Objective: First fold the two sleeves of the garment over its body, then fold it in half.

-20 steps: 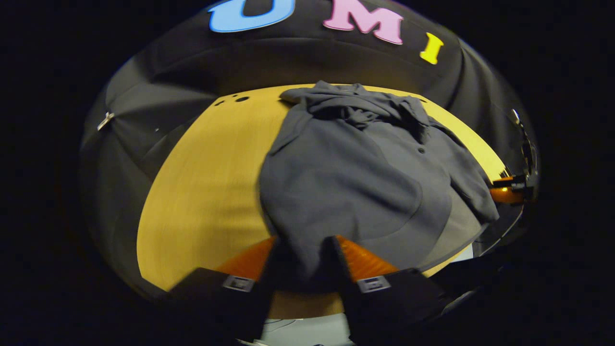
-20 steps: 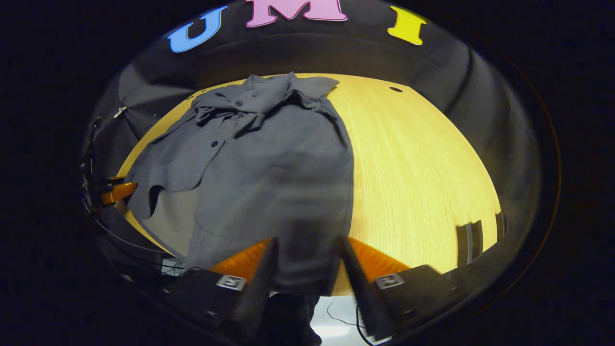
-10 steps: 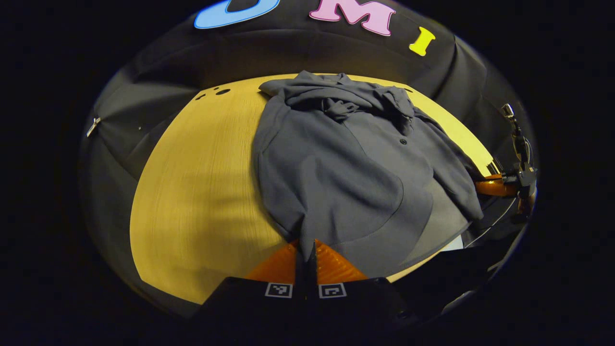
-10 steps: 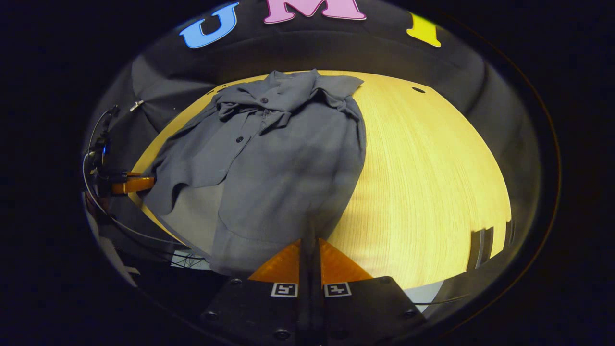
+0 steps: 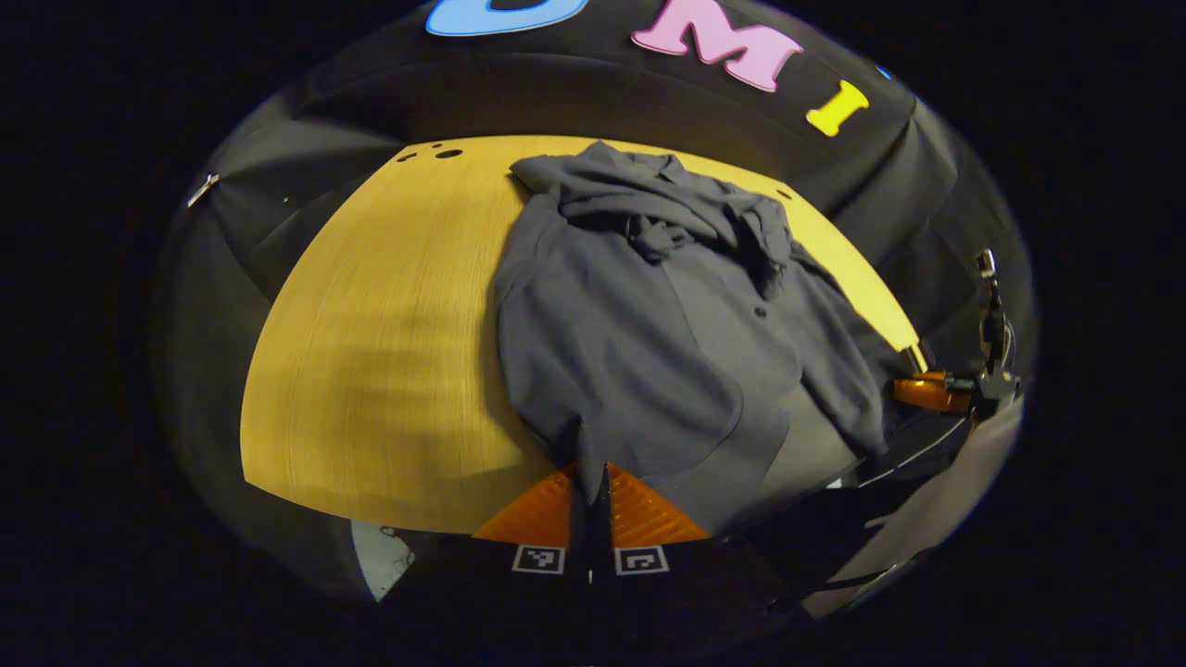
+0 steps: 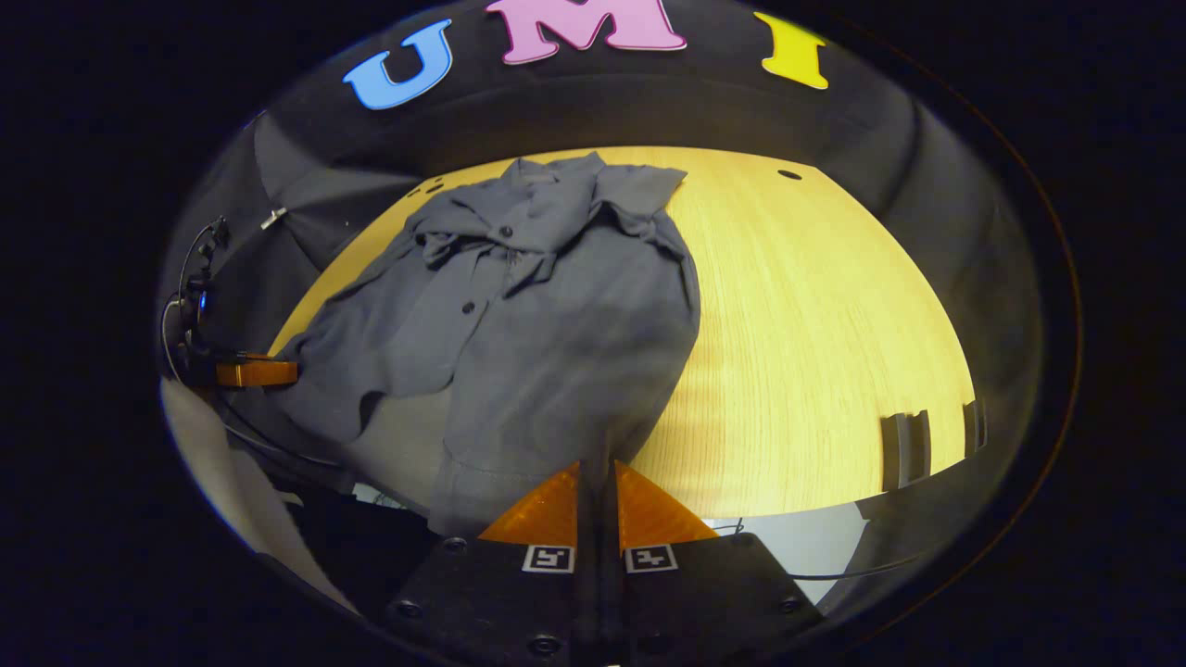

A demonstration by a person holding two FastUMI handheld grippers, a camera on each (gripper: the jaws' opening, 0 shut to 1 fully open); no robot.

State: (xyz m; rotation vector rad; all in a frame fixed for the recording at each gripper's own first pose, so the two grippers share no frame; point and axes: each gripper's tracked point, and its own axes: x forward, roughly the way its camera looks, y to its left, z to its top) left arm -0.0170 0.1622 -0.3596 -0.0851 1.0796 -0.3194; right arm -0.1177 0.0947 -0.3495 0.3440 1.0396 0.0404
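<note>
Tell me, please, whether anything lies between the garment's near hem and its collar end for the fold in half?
Nothing visible does. Both the left gripper and right gripper are shut on the grey button-up shirt's near hem; only its own bunched fabric lies ahead on the yellow wooden table.

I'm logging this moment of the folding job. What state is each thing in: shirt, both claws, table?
Shirt: spread on the table, collar end bunched at the far side, near hem pinched at two spots.
Left claw: shut on the shirt's near hem.
Right claw: shut on the shirt's near hem.
Table: bare wood beside the shirt, holes near the far edge.
</note>
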